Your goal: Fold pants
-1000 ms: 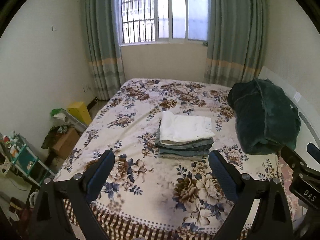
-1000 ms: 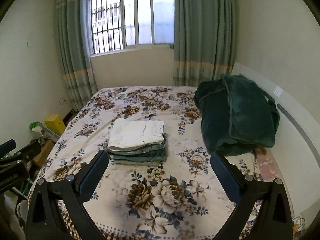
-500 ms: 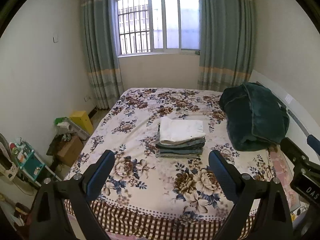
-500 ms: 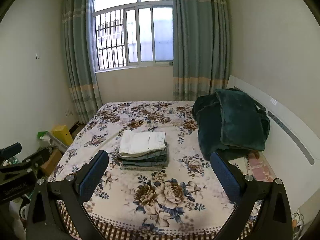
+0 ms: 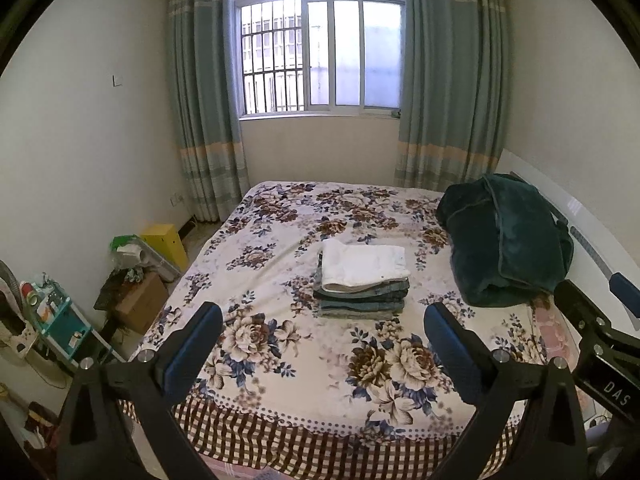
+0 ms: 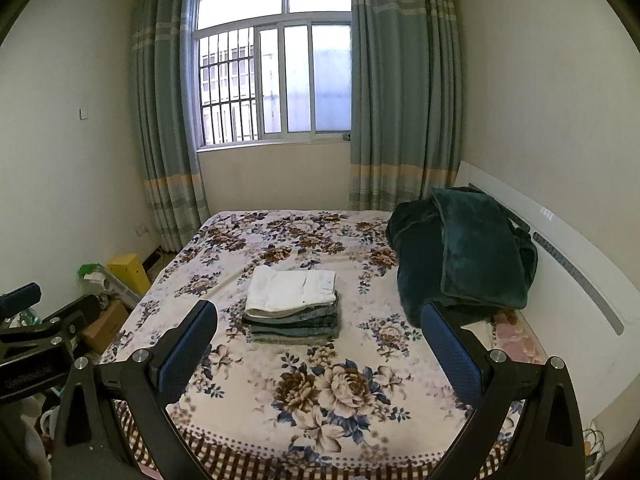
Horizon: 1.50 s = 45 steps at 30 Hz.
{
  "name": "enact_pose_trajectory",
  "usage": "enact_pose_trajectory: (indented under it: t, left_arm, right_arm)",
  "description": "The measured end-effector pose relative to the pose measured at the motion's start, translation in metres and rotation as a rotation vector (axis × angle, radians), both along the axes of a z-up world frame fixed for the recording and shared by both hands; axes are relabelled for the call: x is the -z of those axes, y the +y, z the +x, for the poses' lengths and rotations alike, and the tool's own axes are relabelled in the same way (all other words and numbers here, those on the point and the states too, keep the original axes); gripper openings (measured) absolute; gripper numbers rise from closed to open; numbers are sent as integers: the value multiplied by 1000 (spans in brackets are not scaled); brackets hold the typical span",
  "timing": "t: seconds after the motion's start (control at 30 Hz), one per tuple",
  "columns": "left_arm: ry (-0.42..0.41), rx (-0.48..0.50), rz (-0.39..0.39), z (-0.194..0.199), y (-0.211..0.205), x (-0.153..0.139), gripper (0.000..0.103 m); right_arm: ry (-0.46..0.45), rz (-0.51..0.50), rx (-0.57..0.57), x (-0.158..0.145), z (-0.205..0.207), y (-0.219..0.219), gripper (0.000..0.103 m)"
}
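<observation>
In the left wrist view, a stack of folded pants is seen at the frame's centre on the bed, white pair on top, while the left gripper is held spread wide and empty at the bottom. In the right wrist view, the same stack lies left of centre beside a green blanket, the right gripper is likewise parted and empty, and no unfolded pants are seen, so the folding is judged finished.

- A neat stack of folded pants, white pair on top of several blue denim pairs, sits near the middle of a bed covered in a floral-print spread.
- A rumpled dark green plush blanket is heaped at the bed's right side, against the white headboard.
- The left gripper, black-framed with blue-padded fingers, hovers wide open over the foot of the bed, holding nothing.
- Part of the right gripper enters at the right edge.
- Teal striped curtains frame a barred window; a yellow box and brown cardboard carton stand beside the bed.
</observation>
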State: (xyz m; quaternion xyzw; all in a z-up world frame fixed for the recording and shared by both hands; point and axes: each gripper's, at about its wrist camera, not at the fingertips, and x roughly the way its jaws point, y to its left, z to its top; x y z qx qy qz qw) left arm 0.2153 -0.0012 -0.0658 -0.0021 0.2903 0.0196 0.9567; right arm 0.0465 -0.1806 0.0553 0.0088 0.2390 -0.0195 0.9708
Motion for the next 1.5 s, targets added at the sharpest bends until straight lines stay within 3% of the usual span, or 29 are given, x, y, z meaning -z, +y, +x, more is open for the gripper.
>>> enact_pose_trajectory:
  t: [1.5]
  left_arm:
    - [3, -6, -9, -21, 3, -8, 103]
  right_arm:
    - [5, 14, -3, -3, -24, 0, 103]
